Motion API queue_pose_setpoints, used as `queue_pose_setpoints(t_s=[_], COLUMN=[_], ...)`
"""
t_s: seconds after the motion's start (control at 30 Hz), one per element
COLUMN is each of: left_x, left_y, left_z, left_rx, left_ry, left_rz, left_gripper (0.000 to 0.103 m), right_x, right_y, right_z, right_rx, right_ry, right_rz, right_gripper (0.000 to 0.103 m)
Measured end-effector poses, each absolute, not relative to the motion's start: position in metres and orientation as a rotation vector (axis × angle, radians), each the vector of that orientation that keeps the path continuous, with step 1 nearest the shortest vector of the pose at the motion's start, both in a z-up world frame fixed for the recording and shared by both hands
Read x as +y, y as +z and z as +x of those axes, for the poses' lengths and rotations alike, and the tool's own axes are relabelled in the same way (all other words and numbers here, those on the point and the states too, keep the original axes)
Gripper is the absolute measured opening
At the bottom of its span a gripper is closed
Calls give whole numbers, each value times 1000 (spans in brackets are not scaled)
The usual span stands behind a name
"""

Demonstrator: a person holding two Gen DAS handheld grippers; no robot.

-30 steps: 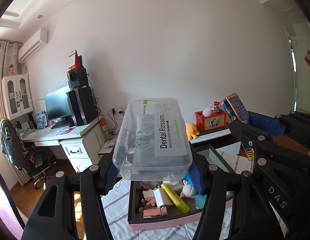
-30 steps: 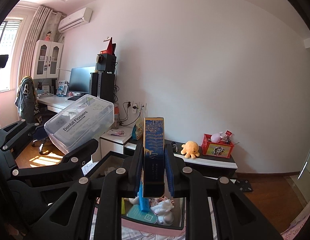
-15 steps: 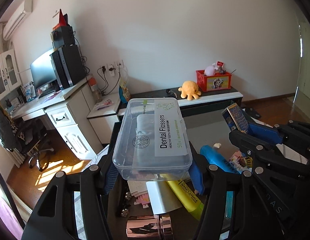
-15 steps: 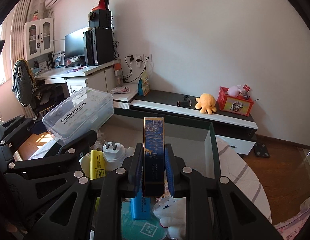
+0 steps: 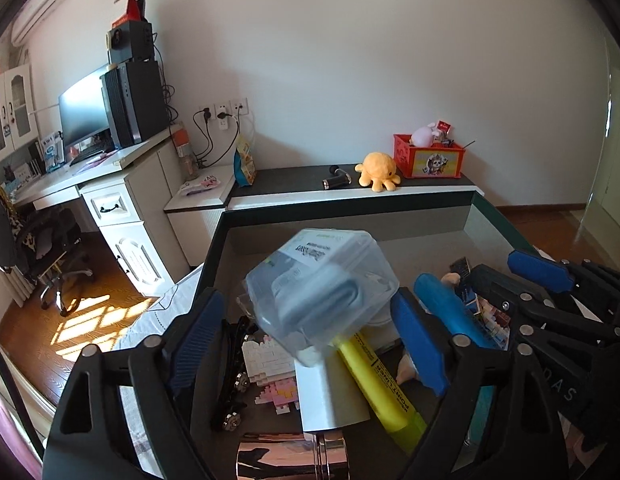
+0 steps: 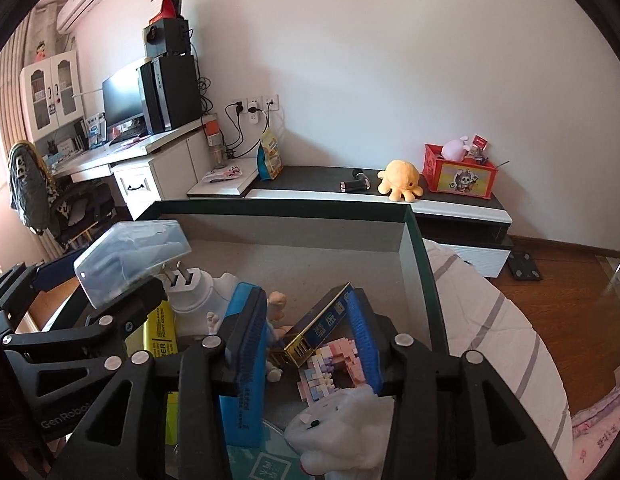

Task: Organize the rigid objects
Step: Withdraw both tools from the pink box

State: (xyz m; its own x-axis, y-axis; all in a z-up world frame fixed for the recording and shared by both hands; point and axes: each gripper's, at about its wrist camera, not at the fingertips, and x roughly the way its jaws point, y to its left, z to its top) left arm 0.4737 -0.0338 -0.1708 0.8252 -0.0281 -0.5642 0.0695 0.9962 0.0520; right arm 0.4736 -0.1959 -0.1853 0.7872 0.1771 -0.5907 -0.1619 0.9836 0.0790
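My left gripper (image 5: pixel 306 344) is open; the clear floss box (image 5: pixel 322 292) is loose between its fingers, tilted and blurred, over the tray (image 5: pixel 214 256). The box also shows in the right wrist view (image 6: pixel 130 260). My right gripper (image 6: pixel 306 336) is open; the blue-and-gold box (image 6: pixel 318 324) lies tilted between its fingers, leaning on the right pad over pastel bricks (image 6: pixel 330 368). The tray holds a yellow highlighter (image 5: pixel 382 384), a blue tube (image 5: pixel 450 312), a white card (image 5: pixel 330 396) and a white plug (image 6: pixel 194 292).
A white plush (image 6: pixel 342 432) lies at the tray's near right. A low shelf behind carries an orange octopus toy (image 6: pixel 402 180) and a red crate (image 6: pixel 458 176). A desk with a monitor (image 6: pixel 122 100) stands at left. Striped bedding (image 6: pixel 490 320) lies right of the tray.
Both grippers dropped toward the tray and opened. The floss box slipped out of the left jaws and is tipping. The blue-and-gold box fell over from upright between the right fingers.
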Motion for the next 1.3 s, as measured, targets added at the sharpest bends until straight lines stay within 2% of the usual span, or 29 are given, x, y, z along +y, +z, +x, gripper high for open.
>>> queue_pose_setpoints(t_s=[0.03,0.07,0.1,0.13,0.27,0.4,0.9,1.3], left_x=[-32,-30,-28,-26,-27,-24,-18,-12], left_y=[-170,-169,-169,-168,-165,-158,-136,-82], left_z=[472,471,470,469,466,456,400,298], left_rx=[589,581,573,569,583,575,584,461], left_ry=[-50,-48,-51,-62,-82,-91,-63,-56], left_rz=[60,50,40,30,38,43,80,51], left_gripper=[96,102,103,103,103,103,103,103], right_x=[-200,-203,-206,-208,-211,-217,-215,-200], right_y=[-184,-183,-181,-179,-173,-168,-152,-98], right_z=[473,472,472,471,465,458,391,294], right_rx=[633,627,623,619,603,595,603,497], right_ry=[170,150,127,103,114,75,114,138], right_rz=[38,44,48,47,54,51,58,35], right_gripper=[56,65,78,83,87,103,103,103])
